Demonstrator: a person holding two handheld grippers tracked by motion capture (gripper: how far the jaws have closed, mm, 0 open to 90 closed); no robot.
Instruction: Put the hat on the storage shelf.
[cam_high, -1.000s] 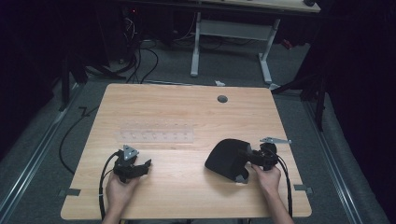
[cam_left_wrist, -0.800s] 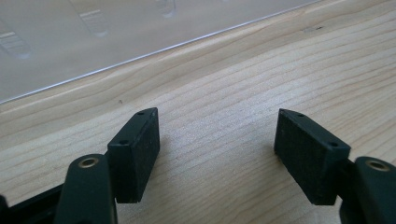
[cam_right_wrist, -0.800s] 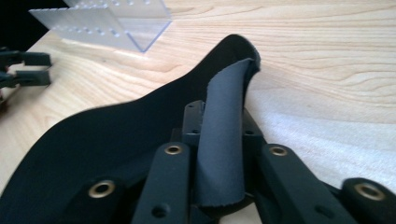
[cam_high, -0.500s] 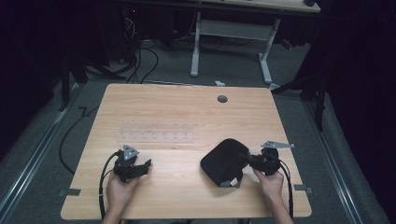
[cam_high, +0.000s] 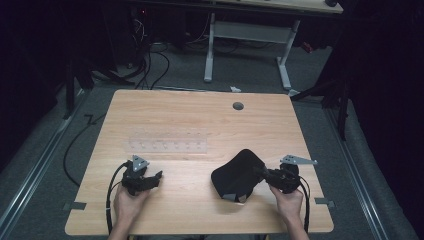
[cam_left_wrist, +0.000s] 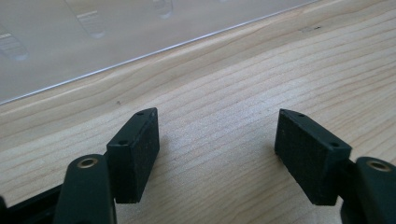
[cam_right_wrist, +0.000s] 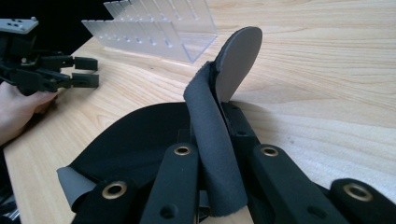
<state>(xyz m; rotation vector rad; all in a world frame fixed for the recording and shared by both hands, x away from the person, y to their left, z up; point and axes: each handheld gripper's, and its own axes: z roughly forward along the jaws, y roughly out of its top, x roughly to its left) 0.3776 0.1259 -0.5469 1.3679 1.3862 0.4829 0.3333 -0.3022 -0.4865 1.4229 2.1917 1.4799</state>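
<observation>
The pale wooden surface (cam_high: 200, 115) carries a clear plastic slotted rack (cam_high: 167, 145), empty, at centre-left. Lower right, the right hand-held gripper (cam_high: 261, 173) pinches the flat black rubber-backed pad (cam_high: 235, 176); the left hand-held gripper (cam_high: 156, 178) gapes wide.

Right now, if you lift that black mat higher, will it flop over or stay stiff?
Probably floppy: the black mat already bends where the right gripper pinches its edge, grey underside showing. It looks thin and likely light, since one pinch lifts that side off the wooden table.
</observation>
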